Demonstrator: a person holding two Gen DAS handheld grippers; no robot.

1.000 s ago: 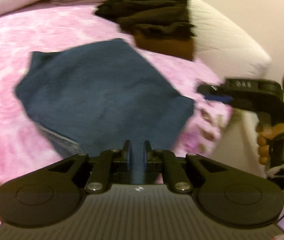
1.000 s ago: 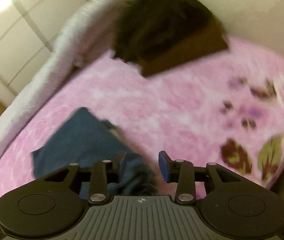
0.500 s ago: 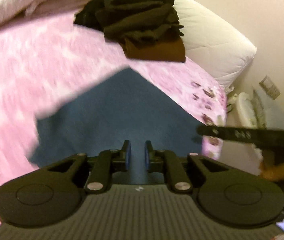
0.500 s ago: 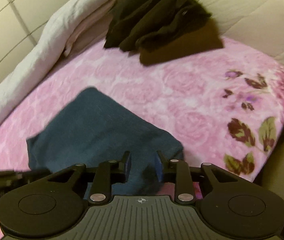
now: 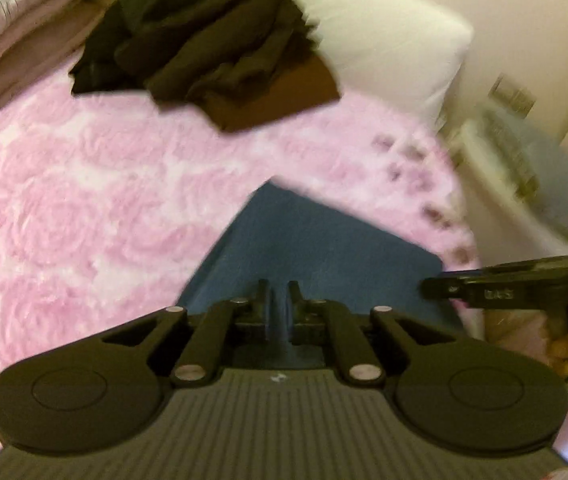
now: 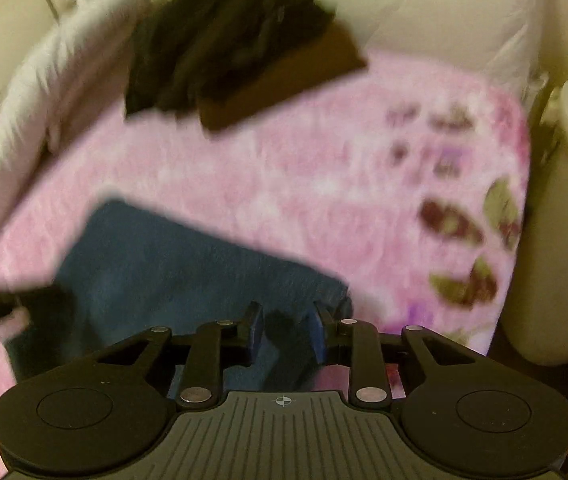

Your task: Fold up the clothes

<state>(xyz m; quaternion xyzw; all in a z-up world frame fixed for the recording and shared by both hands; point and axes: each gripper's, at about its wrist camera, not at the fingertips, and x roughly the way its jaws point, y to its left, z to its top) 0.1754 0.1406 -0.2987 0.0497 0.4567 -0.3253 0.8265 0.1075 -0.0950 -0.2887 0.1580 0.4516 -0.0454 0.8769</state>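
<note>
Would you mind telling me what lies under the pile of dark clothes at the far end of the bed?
A brown folded item sticks out beneath the dark clothes, resting on the pink blanket. The pile covers anything else beneath it.

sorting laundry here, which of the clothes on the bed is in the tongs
The blue garment, lying flat at the near edge; the left tongs are pinching it. The dark pile sits untouched by the pillow.

Matt blue cloth [image 5: 316, 248] on a plush pink blanket [image 5: 83, 208] — dark, seemingly soft clothes [image 5: 203, 44] beyond; grippers [image 5: 279, 308] matt black plastic.
</note>
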